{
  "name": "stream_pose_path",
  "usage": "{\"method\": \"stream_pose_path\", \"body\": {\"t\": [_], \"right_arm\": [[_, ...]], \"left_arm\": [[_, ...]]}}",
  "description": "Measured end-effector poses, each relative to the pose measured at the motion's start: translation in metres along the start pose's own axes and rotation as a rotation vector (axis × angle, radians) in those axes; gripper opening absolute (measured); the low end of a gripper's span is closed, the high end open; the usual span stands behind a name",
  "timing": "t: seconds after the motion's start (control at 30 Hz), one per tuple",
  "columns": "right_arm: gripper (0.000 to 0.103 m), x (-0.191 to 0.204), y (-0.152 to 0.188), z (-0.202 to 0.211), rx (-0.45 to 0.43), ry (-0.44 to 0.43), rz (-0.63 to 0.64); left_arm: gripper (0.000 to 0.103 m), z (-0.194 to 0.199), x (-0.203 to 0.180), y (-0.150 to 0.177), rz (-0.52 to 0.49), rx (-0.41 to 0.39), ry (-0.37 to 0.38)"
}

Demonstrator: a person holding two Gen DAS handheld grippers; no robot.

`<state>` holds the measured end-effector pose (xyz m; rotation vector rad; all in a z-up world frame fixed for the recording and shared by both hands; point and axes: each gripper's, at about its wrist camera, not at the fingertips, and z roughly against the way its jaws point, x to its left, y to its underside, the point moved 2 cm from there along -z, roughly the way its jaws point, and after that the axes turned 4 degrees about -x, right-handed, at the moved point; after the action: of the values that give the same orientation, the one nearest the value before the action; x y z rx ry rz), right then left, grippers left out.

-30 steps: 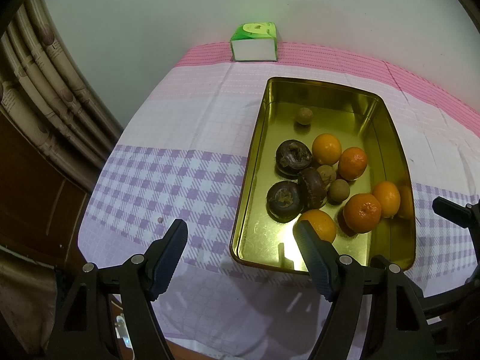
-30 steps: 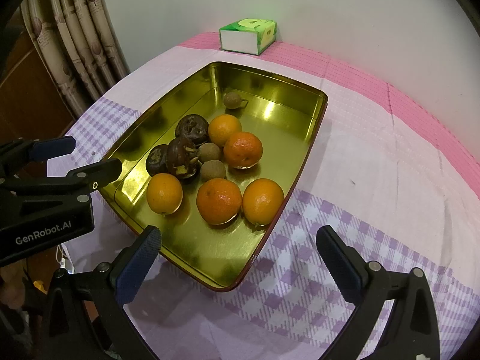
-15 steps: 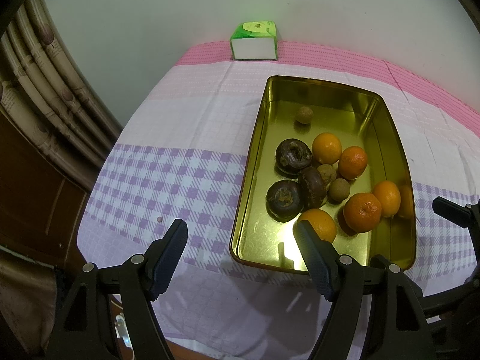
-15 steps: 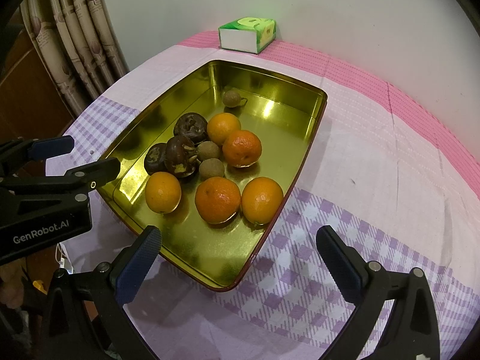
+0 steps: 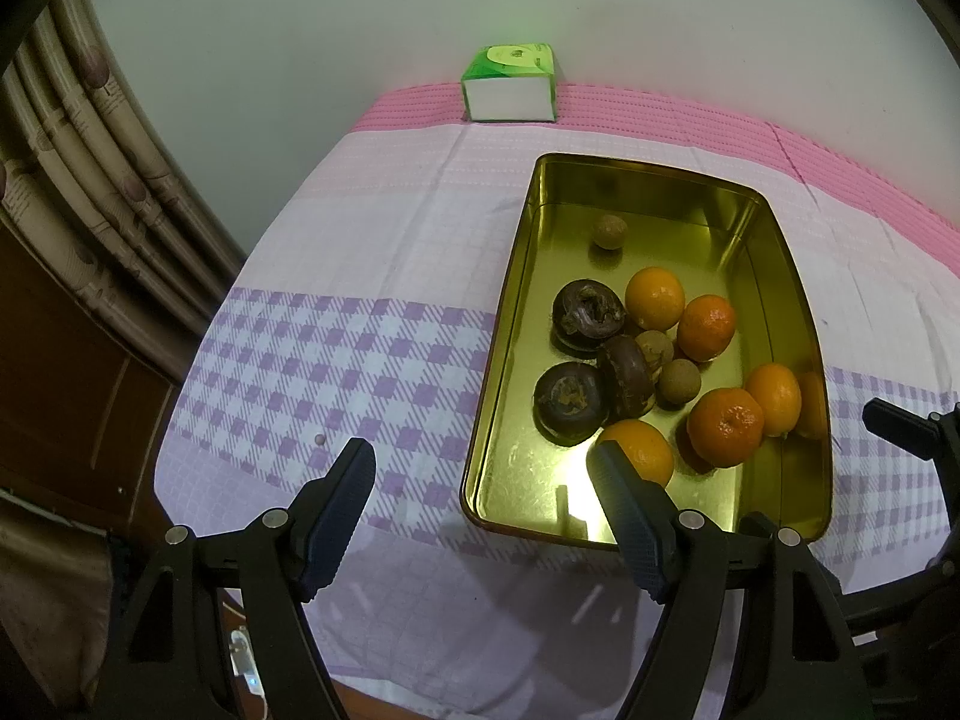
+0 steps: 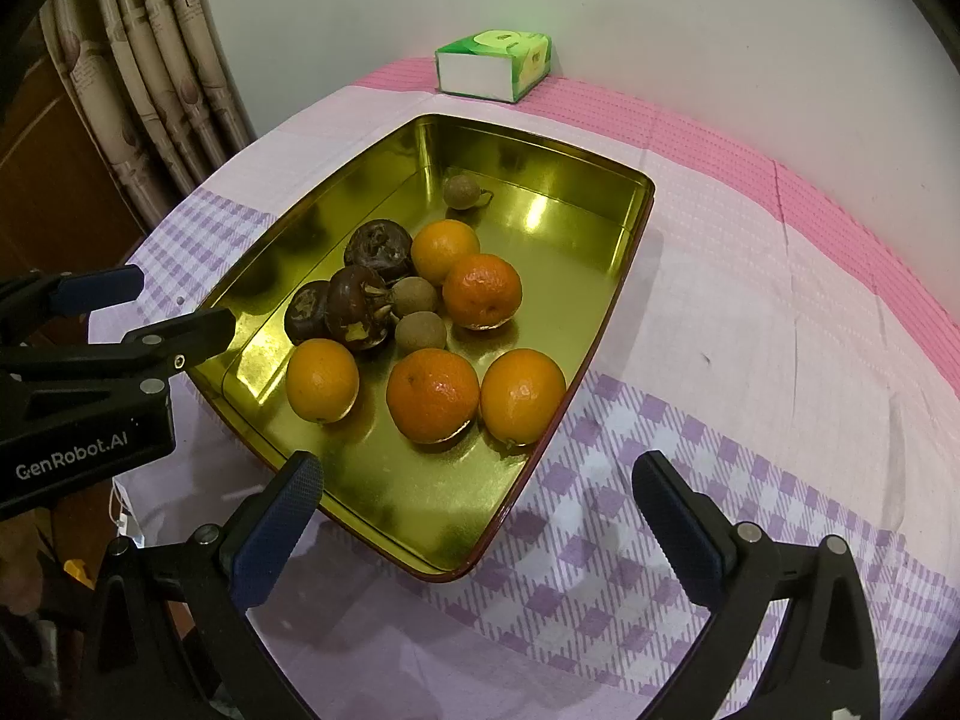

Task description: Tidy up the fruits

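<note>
A gold metal tray (image 6: 624, 228) is seen on a checked tablecloth (image 6: 750, 360), loaded with fruit. Five oranges (image 6: 433, 395) are gathered in the tray's near half, three dark brown fruits (image 6: 360, 307) are bunched toward its left wall, and two small tan fruits (image 6: 422, 333) are wedged between them. A third small tan fruit (image 6: 461, 191) is set apart near the tray's far end (its stalk is visible). A green tissue box (image 6: 493, 64) is placed beyond the tray, against the wall. The left gripper (image 5: 483, 477) is held over the tray's near left corner, jaws spread and nothing gripped; one fingertip is seen in front of an orange. The right gripper (image 6: 474, 489) is poised above the tray's near right corner, jaws wide apart and empty.
</note>
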<state>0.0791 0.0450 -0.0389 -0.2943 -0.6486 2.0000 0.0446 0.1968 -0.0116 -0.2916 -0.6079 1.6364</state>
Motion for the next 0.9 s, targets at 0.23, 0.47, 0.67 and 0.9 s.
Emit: {"method": "stream_pose_path", "body": {"t": [0.23, 0.47, 0.67, 0.9], "right_arm": [[0.102, -0.0001, -0.0003, 0.0001, 0.000, 0.000, 0.000], [0.102, 0.0001, -0.0003, 0.0000, 0.000, 0.001, 0.001], [0.102, -0.0005, -0.0010, -0.0002, 0.000, 0.002, 0.002], [0.102, -0.0001, -0.0011, 0.0000, 0.003, 0.003, 0.000]], "left_arm": [[0.075, -0.0004, 0.0001, 0.0001, -0.002, 0.000, 0.000], [0.075, -0.0008, 0.0004, 0.0009, 0.000, 0.001, 0.000], [0.075, -0.0007, 0.0001, 0.0004, 0.000, 0.001, 0.000], [0.075, -0.0019, 0.0002, 0.0005, 0.003, 0.007, -0.002]]}}
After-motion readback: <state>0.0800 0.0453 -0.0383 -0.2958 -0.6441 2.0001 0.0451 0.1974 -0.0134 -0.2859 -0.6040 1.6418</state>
